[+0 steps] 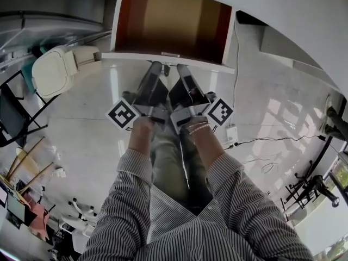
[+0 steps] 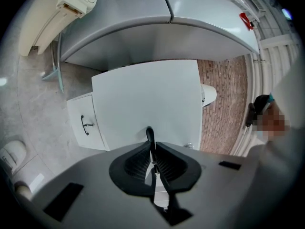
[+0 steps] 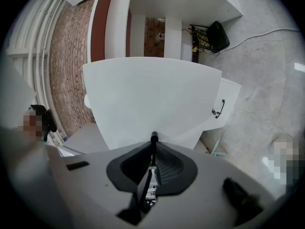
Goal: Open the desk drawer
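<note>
Glossy pale floor (image 1: 81,124), brick wall (image 2: 221,104), black cable (image 1: 272,140) trailing across

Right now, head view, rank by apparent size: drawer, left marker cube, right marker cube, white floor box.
Drawer
Left marker cube, right marker cube: alike, tied
White floor box, though farther from the camera

Drawer (image 1: 171,23) — brown wood-look inside, smooth white front; floor (image 1: 272,113) glossy

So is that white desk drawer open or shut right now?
Open: the white drawer, pulled out from under the white desktop, shows its brown wooden inside from above.
</note>
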Tool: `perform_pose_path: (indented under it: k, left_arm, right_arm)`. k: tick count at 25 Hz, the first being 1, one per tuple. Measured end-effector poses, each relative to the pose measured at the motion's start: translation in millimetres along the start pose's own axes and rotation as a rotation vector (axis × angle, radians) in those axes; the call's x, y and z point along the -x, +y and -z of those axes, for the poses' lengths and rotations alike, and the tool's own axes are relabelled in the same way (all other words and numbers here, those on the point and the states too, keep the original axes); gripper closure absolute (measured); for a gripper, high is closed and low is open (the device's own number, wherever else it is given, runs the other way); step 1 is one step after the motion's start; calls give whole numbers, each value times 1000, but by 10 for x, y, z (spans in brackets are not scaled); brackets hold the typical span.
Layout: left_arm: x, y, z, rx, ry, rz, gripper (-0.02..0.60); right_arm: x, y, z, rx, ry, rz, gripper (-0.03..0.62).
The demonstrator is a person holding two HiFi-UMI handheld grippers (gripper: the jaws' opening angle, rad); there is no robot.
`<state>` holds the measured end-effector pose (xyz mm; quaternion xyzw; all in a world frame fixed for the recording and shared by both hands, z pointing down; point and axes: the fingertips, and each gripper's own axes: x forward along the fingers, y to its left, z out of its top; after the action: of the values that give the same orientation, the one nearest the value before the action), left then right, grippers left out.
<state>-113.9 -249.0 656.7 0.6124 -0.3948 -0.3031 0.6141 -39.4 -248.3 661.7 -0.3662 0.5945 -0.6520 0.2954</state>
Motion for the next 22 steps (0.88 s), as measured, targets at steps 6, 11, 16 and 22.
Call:
perform_pose_path:
  k: [6, 11, 16, 22]
  left_arm:
    - [44, 177, 45, 6, 15, -60, 541]
    - [42, 303, 64, -1, 38, -110, 541]
    - [50, 442, 95, 17, 39, -157, 541]
    - [31, 554, 117, 43, 25, -191, 541]
  right_arm:
    - [38, -179, 43, 2, 15, 80, 557]
    - [30, -285, 47, 2, 26, 111, 556]
    - [40, -433, 77, -12, 32, 160, 556]
    - [52, -567, 105, -8, 64, 199, 556]
